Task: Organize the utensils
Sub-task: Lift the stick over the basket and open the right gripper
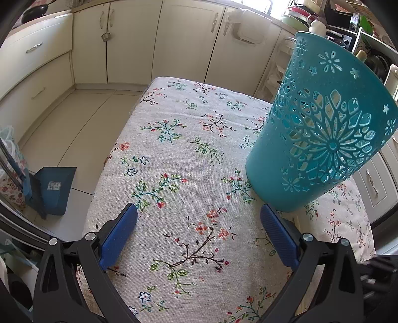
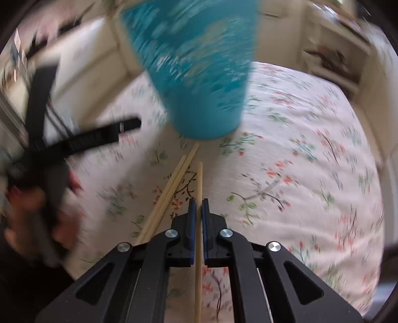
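A kitchen with cream cabinets (image 1: pixel 129 42) and a pale tiled floor (image 1: pixel 74 129) surrounds the bench (image 1: pixel 174 139), which is covered by a light cloth printed with small flowers. In the left wrist view a blue dustpan (image 1: pixel 53 188) leans at the floor's edge and a cluttered shelf (image 1: pixel 348 22) fills the far right corner. The teal holder (image 1: pixel 321 129), a perforated plastic cup, stands upright on the cloth to the right; through its cut-outs nothing can be made out inside. The left hand-held gripper (image 1: pixel 199 218) hovers released, its blue pads wide apart over bare cloth, with nothing between them.

The right wrist view is blurred. Here the right hand-held gripper (image 2: pixel 198 206) is clenched on one chopstick (image 2: pixel 199 183), which runs between its pads and points toward the holder's base. Two more chopsticks (image 2: pixel 171 188) lie together on the cloth just left of it, their tips near the holder. A hand with the other gripper shows as a smear at the left edge.

The sorting looks barely begun: one stick is gripped, none visibly stowed, and two wait on the bench.
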### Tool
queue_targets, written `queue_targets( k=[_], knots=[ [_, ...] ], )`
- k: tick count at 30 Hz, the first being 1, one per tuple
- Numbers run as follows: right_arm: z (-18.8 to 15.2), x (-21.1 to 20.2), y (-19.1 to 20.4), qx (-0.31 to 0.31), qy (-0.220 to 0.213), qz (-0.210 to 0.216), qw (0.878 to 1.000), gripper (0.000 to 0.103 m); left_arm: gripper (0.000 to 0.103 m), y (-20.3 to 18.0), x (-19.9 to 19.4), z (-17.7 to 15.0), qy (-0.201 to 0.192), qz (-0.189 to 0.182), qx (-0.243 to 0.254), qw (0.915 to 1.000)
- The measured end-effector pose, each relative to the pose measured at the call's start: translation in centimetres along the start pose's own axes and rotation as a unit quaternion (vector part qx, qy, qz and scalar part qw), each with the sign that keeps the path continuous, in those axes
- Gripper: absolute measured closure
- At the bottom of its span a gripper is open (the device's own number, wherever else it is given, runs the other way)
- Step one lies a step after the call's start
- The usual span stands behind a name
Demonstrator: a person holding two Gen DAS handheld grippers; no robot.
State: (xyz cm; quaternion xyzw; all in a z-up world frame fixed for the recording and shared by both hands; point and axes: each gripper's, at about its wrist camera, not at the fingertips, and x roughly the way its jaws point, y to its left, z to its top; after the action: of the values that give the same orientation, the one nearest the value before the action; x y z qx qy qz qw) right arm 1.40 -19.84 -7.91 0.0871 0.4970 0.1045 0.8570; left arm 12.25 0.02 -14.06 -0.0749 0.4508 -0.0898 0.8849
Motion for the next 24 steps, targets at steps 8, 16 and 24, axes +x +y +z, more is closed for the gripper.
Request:
queue_targets(
  k=[8, 16, 24],
  knots=[
    [5.4, -10.6, -0.9, 0.068, -0.164, 0.145, 0.973, 0.098, 0.008, -0.2, 0.0, 0.0, 0.002, 0.004, 0.004, 1.0000],
    [11.4, -16.5, 1.9, 0.059, -0.337, 0.127, 0.931, 0.098, 0.008, -0.1, 0.1, 0.0, 0.003, 0.003, 0.002, 1.0000],
    [15.4, -15.2, 3.7, 0.073, -0.432, 0.061, 0.897, 0.097, 0.008, -0.2, 0.1, 0.0, 0.002, 0.000, 0.005, 1.0000]
  ],
)
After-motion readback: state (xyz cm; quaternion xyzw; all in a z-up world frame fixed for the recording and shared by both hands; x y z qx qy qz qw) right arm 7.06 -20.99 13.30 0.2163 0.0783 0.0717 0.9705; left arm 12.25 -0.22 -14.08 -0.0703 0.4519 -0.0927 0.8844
